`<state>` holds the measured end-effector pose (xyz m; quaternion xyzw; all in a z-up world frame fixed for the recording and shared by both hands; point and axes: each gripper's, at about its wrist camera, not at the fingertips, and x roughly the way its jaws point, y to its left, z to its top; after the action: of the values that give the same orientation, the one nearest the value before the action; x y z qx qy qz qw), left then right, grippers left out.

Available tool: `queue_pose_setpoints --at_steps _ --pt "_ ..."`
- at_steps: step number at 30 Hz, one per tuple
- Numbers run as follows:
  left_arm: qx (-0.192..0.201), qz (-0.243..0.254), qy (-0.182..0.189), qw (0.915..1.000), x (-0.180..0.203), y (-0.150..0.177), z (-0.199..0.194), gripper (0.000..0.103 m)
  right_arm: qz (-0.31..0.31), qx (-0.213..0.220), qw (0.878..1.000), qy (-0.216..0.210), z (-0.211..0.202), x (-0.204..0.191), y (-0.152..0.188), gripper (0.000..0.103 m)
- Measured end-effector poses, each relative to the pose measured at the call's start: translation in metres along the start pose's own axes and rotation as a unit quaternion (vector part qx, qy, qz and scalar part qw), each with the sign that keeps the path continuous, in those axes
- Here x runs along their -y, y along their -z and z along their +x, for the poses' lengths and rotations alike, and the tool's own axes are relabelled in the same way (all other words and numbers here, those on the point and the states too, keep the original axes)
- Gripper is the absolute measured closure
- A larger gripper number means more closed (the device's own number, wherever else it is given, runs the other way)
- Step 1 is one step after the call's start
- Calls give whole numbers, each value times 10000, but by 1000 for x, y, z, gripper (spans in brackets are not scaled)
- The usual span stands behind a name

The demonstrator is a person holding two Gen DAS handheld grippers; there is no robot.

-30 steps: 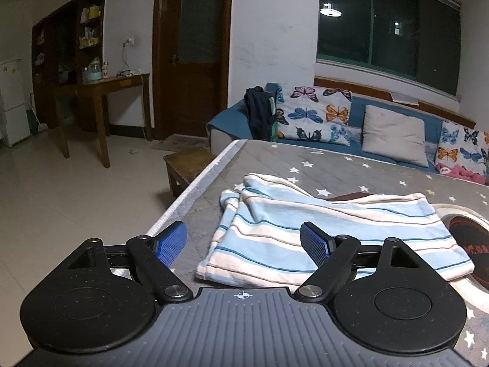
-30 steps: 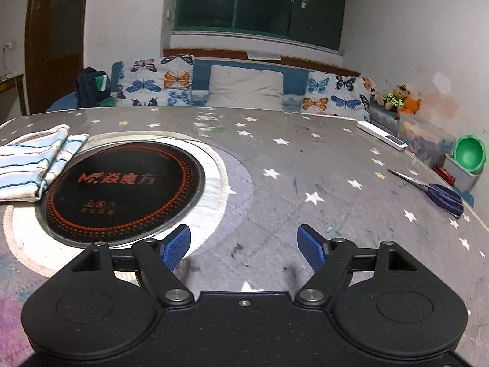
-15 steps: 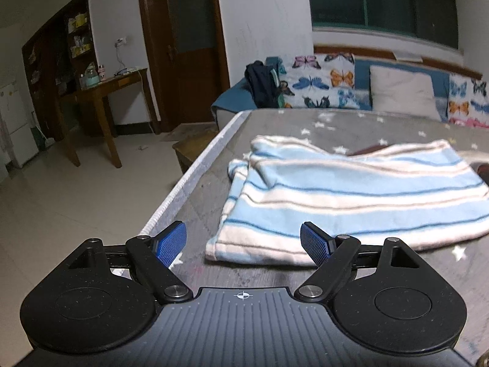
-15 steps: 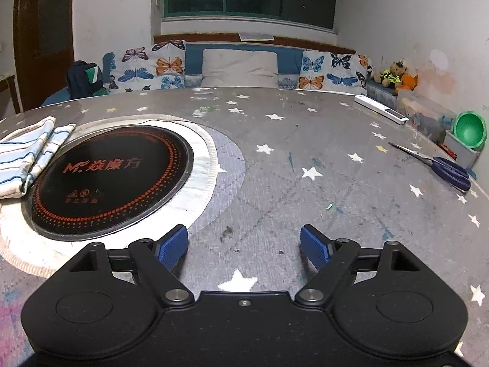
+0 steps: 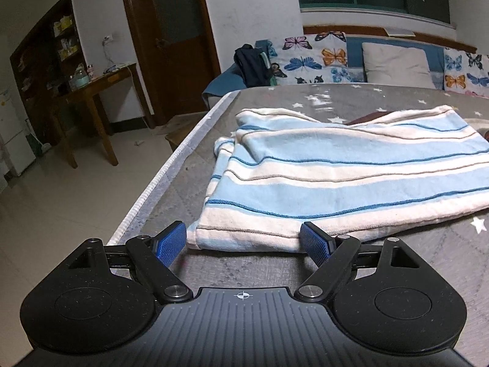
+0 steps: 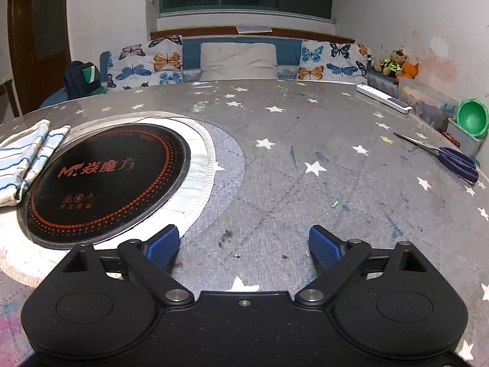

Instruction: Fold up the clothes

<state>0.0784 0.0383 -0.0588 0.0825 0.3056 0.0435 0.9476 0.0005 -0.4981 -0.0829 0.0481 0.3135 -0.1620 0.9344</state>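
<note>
- The left claw (image 5: pixel 243 242) sits low over the bench (image 5: pixel 351 101), near its left edge, with its blue pads spread wide and nothing between them.
- A folded garment (image 5: pixel 336 180), striped in pale blue and white with thin dark lines, lies flat on the bench just ahead of that claw; its near hem reaches the line of the two pads, and I cannot tell whether the right pad touches it.
- The garment lies near the bench's left edge, and its far end reaches the rim of the round black cooktop (image 6: pixel 107 177) set into the bench.
- The right claw (image 6: pixel 244 246) hangs over bare star-printed bench surface, just right of the cooktop, likewise wide open and gripping nothing, well apart from the garment.
- Toward the bench's right edge lie blue-handled scissors (image 6: pixel 449 157) and, farther back, a white remote (image 6: pixel 383 102).
- Beyond the far edge stands a sofa with butterfly cushions (image 6: pixel 146 64).
</note>
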Motion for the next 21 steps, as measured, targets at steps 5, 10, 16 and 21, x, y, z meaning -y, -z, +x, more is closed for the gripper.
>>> queue_pose_setpoints --at_steps 5,10,16,21 --pt "37 50 -48 10000 1 3 4 15 -13 -19 10000 -10 -1 -2 0 1" --pt "95 28 -35 9999 0 5 5 13 -20 -36 10000 -19 -2 -3 1 0" --pt "28 -132 13 9999 -6 6 8 8 -12 -53 10000 -37 5 0 -1 0" --pt "-36 -262 58 9996 -9 7 9 3 -8 -58 10000 -40 5 0 -1 0"
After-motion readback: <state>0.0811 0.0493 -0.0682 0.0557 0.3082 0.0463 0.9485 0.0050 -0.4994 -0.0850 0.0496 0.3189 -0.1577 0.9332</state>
